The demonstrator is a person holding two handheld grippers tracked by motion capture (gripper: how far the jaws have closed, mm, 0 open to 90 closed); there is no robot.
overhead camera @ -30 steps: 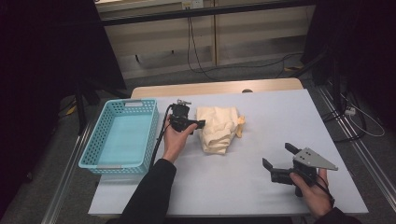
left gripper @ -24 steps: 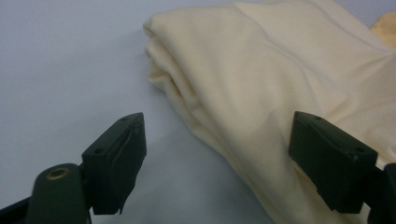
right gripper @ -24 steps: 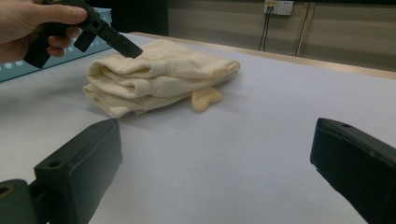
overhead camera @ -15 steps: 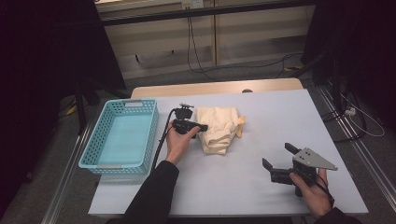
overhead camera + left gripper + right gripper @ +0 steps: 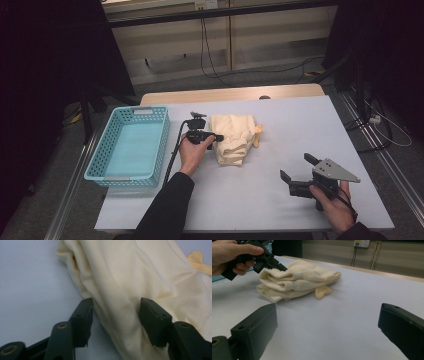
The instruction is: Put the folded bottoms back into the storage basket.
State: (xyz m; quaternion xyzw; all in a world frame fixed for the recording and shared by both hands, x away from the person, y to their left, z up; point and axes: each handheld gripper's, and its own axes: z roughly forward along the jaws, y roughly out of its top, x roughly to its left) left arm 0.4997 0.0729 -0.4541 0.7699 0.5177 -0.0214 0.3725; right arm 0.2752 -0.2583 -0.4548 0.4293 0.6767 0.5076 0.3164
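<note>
A folded cream garment (image 5: pixel 234 137) lies in the middle of the pale table (image 5: pixel 300 125); it fills much of the left gripper view (image 5: pixel 140 272) and lies ahead in the right gripper view (image 5: pixel 297 281). My left gripper (image 5: pixel 216 137) is at the garment's left edge, open, its jaws straddling a fold of the cloth (image 5: pixel 115 306). My right gripper (image 5: pixel 298 171) rests near the table's front right, open and empty (image 5: pixel 327 322), facing the garment. The left hand with its gripper (image 5: pixel 265 260) shows at the upper left of the right gripper view.
A turquoise plastic basket (image 5: pixel 129 146), empty, stands at the table's left side. A black cable (image 5: pixel 172 155) trails from the left gripper along the basket. Bare table lies between the garment and the right gripper. Cables run on the floor beyond the table.
My left gripper has moved right from beside the basket to the garment's edge, jaws now around a fold. The right gripper has stayed put.
</note>
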